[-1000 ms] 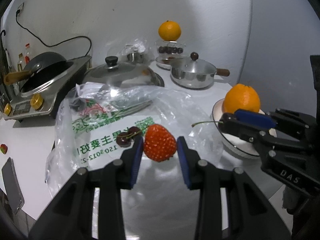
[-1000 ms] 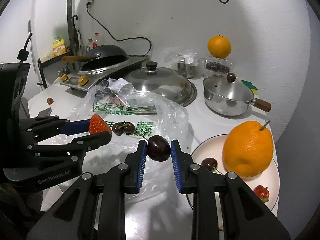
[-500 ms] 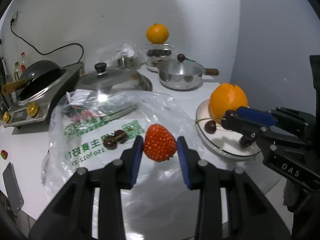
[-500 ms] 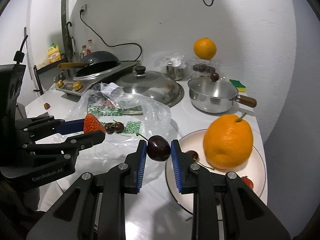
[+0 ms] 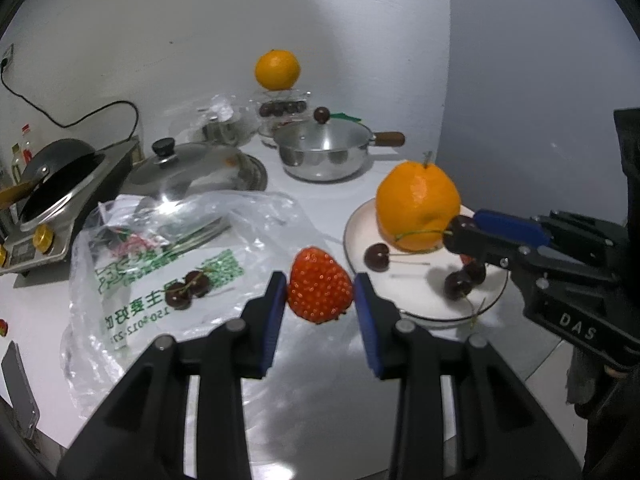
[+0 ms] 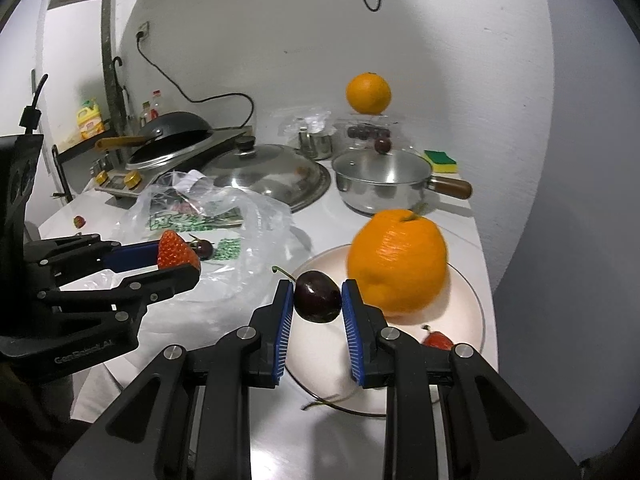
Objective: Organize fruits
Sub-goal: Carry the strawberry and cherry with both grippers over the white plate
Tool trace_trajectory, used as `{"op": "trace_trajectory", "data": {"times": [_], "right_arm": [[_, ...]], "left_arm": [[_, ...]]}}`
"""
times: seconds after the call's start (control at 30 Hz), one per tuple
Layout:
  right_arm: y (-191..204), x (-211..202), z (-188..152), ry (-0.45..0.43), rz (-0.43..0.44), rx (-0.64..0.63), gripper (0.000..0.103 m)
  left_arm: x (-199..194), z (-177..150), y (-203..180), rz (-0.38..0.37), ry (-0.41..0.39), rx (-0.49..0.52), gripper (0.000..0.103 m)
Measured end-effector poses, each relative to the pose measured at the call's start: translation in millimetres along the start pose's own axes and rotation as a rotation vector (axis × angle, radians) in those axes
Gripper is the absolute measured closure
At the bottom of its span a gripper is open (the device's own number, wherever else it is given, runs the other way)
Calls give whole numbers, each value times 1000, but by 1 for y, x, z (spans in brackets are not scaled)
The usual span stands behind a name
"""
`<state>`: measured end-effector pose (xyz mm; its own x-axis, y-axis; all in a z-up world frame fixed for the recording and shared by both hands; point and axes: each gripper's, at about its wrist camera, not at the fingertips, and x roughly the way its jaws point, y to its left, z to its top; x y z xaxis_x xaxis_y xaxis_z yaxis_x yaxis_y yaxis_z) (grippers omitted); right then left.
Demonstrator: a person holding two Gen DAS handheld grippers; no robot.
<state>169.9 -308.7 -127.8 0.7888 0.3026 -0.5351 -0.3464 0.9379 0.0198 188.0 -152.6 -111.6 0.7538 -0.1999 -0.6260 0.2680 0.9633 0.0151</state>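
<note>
Red and seeded, the strawberry [image 5: 320, 290] sits clamped between the blue pads of the left tongs [image 5: 320, 300], held in the air over the desk [image 5: 320, 408] just short of the white plate [image 5: 420, 304]; its broad shoulder is up and its tip hangs down toward the camera side, so its long axis runs roughly upright between the pads. It looks soft and easily bruised, so I judge a light squeeze across the widest part, as now, is the right hold. The right tongs [image 6: 318, 300] are clenched on a dark cherry [image 6: 317, 297], gripped across its round body with the stem [image 6: 283, 273] sticking up and to the left; it hangs above the near rim of the plate, just beside the large orange [image 6: 396, 264]. A cherry is small, smooth and light, likely to slip or roll if released from any height, so setting it low seems wise. On the plate lie more cherries [image 5: 460, 282] and another strawberry [image 6: 438, 340]. Two cherries [image 5: 186, 290] rest on the plastic bag [image 5: 160, 264], and one strawberry [image 6: 79, 222] lies well apart on the desk
</note>
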Motion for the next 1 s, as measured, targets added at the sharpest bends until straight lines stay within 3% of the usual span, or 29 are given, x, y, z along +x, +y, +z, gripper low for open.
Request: {"op": "trace_trajectory", "data": {"times": [0.53,1.0], "right_arm": [[-53,-2,-19,22,-66,77,76],[-81,8,-24,50,-98,101,76]], "left_arm": [[37,8,-47,-71,51,68,67],[61,11,-59,-101,85,75,67]]}}
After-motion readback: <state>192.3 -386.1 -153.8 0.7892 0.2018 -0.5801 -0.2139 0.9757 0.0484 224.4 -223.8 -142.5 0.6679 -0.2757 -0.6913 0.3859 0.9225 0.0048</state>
